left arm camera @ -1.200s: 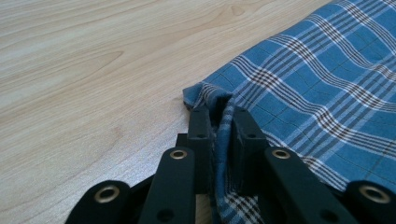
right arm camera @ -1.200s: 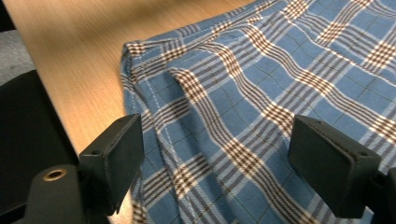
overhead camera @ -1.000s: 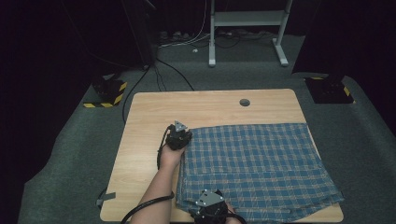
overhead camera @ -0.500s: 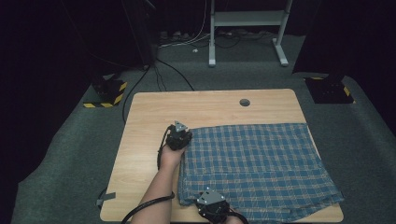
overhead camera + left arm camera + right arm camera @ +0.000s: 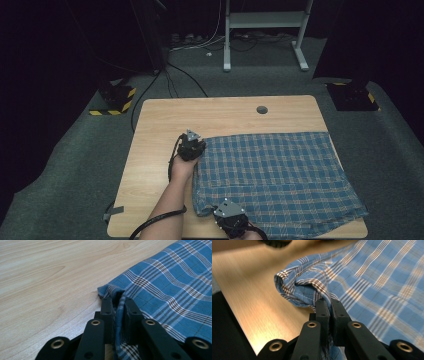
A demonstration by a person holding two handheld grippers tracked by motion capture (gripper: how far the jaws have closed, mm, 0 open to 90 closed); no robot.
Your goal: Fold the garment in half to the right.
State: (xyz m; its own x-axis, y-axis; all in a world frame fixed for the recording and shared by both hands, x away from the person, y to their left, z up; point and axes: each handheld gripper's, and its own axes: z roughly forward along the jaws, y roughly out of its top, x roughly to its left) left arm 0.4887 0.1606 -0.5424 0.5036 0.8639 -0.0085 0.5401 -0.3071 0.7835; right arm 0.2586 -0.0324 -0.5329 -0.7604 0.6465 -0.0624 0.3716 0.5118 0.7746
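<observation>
High view: a blue plaid cloth lies spread over the right half of the wooden table, reaching its right edge and near edge. The left gripper sits at the cloth's far left corner, near the table's middle. The right gripper sits at the cloth's near left corner, by the table's near edge.

Left gripper view: the left gripper has its jaws pinched narrow on a fold of the cloth at its corner, bare table beside it.

Right gripper view: the right gripper has just been closing its jaws; they now clamp a bunched fold of the cloth, its corner raised off the table.
</observation>
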